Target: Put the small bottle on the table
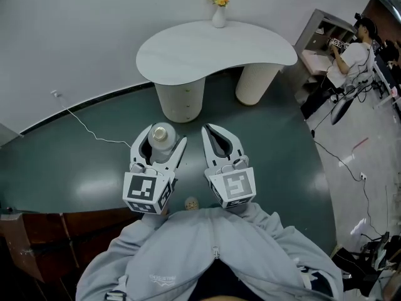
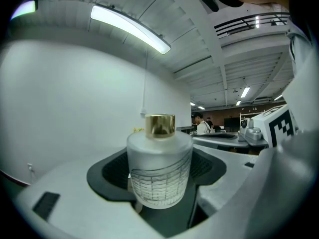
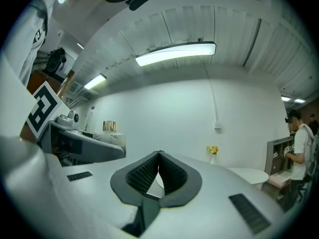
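A small frosted bottle point(image 1: 161, 140) with a gold cap stands upright between the jaws of my left gripper point(image 1: 160, 142), which is shut on it. The left gripper view shows the bottle point(image 2: 159, 168) close up, its gold cap point(image 2: 160, 125) on top and the black pads against its sides. My right gripper point(image 1: 218, 139) is held beside the left one, shut with nothing in it; its pads point(image 3: 159, 176) meet at the tips. The white curved table point(image 1: 213, 49) stands ahead, beyond both grippers, and shows small at the right of the right gripper view point(image 3: 249, 174).
A white vase with yellow flowers point(image 1: 218, 10) stands at the table's far edge. A cable point(image 1: 88, 130) runs over the dark green floor at left. A person point(image 1: 351, 58) stands at a desk far right. A small round thing point(image 1: 191, 203) lies on the floor by my body.
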A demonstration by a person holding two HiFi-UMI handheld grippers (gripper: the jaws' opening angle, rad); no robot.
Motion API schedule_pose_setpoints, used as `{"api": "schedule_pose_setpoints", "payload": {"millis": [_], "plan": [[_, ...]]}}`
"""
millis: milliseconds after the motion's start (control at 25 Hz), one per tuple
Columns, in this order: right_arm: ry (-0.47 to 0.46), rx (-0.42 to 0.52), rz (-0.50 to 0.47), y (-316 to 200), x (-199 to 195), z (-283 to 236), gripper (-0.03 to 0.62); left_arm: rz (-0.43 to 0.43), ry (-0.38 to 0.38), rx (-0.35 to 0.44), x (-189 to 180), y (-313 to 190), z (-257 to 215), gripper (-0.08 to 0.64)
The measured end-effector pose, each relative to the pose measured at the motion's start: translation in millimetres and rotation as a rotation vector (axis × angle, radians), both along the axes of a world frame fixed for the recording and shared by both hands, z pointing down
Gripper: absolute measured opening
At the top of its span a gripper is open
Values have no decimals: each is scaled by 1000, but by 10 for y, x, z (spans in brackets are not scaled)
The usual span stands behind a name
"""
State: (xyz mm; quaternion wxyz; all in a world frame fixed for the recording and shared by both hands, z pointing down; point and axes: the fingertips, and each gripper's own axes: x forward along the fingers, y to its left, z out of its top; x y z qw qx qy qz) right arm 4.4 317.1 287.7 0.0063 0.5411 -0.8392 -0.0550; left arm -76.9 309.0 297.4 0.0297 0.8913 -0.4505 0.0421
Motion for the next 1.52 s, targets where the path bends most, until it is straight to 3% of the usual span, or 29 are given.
{"api": "schedule_pose_setpoints", "payload": {"millis": [680,1520], "plan": [[7,14,-6,-746,-26,1,26,-2,5,-35,-41,-705,159,334],[24,8,-103,-2877,552,16,26,-78,22,-1,577,-2710,26,334]]}}
